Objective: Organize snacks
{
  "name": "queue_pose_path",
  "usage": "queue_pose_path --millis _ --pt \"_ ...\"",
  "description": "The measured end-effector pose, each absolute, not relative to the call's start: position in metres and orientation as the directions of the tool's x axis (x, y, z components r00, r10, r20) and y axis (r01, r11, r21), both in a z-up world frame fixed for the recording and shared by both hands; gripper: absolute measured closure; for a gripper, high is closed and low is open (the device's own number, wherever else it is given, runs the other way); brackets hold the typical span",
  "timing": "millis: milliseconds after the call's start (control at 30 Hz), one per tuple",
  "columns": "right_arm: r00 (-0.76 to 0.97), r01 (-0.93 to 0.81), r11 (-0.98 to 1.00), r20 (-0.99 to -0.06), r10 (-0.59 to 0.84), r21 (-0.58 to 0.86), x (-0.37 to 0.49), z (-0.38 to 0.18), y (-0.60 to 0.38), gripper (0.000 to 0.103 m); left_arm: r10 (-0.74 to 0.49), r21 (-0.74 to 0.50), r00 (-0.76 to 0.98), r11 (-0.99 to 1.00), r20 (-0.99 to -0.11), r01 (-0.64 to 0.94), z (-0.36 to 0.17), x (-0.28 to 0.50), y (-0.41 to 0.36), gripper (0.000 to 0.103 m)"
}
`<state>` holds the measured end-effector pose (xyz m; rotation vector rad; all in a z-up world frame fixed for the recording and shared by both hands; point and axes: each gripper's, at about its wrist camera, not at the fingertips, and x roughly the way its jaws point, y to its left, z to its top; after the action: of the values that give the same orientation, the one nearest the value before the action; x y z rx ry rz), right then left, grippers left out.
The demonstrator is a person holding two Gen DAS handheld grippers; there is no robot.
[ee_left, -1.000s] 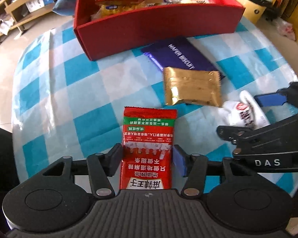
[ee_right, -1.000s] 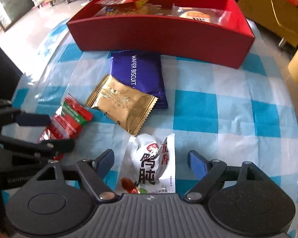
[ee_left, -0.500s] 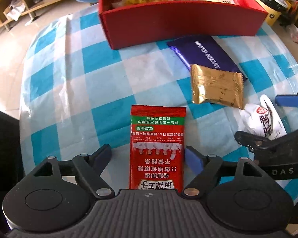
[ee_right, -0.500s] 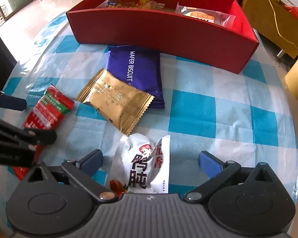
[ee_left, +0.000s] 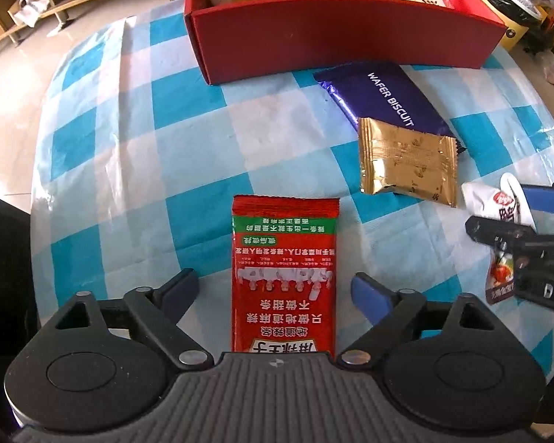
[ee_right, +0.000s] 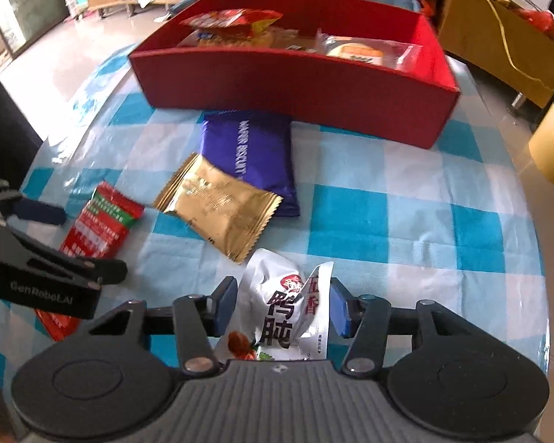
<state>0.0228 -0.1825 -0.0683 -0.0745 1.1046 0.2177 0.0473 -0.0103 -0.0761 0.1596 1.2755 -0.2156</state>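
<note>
At lower centre, the right gripper [ee_right: 282,304] has just clenched on the white duck-gizzard packet [ee_right: 290,306]; the left gripper [ee_left: 273,289], spread wider, straddles the red spicy-strip packet [ee_left: 284,277] ungrasped.

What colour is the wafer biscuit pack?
Dark purple with white lettering; the wafer biscuit pack shows best in the left wrist view.

Both my views are bright with daylight. Glare sheens the checked cloth [ee_left: 136,136] left of the left tongs [ee_left: 273,291] and washes out the floor [ee_right: 66,66] beyond. Fisheye distortion bows the red box [ee_right: 295,85] and curves the surface at the edges. The right view is slightly softer ahead of the right tongs [ee_right: 282,306].
</note>
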Motion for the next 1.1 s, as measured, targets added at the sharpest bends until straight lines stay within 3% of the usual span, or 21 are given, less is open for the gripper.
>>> queue_pose_path --millis 133,433,467,500,633,667,733,933,1000,1067,1100 --pt "0.449 -0.172 0.981 -0.879 0.158 0.088 0.023 -0.057 -0.194 0.053 -0.086 -0.015 0.286 0.970 -0.954 0.243 -0.067 0.045 -0.010 0.039" --pt "0.480 -0.166 0.979 -0.858 0.184 0.117 0.026 -0.046 -0.194 0.053 -0.103 -0.030 0.315 0.973 -0.943 0.229 -0.057 0.047 -0.010 0.043" --pt "0.482 -0.164 0.979 -0.856 0.187 0.121 0.026 -0.046 -0.195 0.053 -0.104 -0.030 0.324 0.974 -0.940 0.226 -0.055 0.047 -0.010 0.047" --pt "0.485 -0.161 0.979 -0.854 0.189 0.125 0.026 -0.045 -0.195 0.053 -0.107 -0.030 0.335 0.974 -0.936 0.226 -0.051 0.048 -0.010 0.059" --pt "0.492 -0.148 0.981 -0.852 0.182 0.124 0.029 -0.043 -0.198 0.053 -0.112 -0.031 0.351 0.973 -0.930 0.228 -0.045 0.051 -0.012 0.055" --pt "0.491 -0.142 0.982 -0.852 0.181 0.126 0.029 -0.044 -0.199 0.053 -0.105 -0.024 0.346 0.973 -0.932 0.231 -0.047 0.052 -0.013 0.051" --pt "0.490 -0.143 0.981 -0.852 0.184 0.130 0.030 -0.044 -0.199 0.053 -0.117 -0.045 0.320 0.974 -0.940 0.223 -0.053 0.054 -0.014 0.029" --pt "0.489 -0.158 0.977 -0.848 0.204 0.143 0.031 -0.041 -0.196 0.053 -0.070 0.006 0.312 0.972 -0.947 0.236 -0.071 0.059 -0.026 0.018" --pt "0.490 -0.160 0.976 -0.846 0.209 0.149 0.032 -0.040 -0.195 0.053 -0.077 -0.003 0.321 0.975 -0.944 0.224 -0.071 0.063 -0.026 0.021" --pt "0.496 -0.157 0.976 -0.842 0.212 0.153 0.032 -0.038 -0.196 0.053 -0.095 -0.022 0.321 0.975 -0.942 0.222 -0.066 0.059 -0.025 0.038" --pt "0.499 -0.156 0.975 -0.840 0.214 0.156 0.032 -0.037 -0.197 0.053 -0.097 -0.025 0.320 0.974 -0.942 0.224 -0.064 0.057 -0.026 0.041"
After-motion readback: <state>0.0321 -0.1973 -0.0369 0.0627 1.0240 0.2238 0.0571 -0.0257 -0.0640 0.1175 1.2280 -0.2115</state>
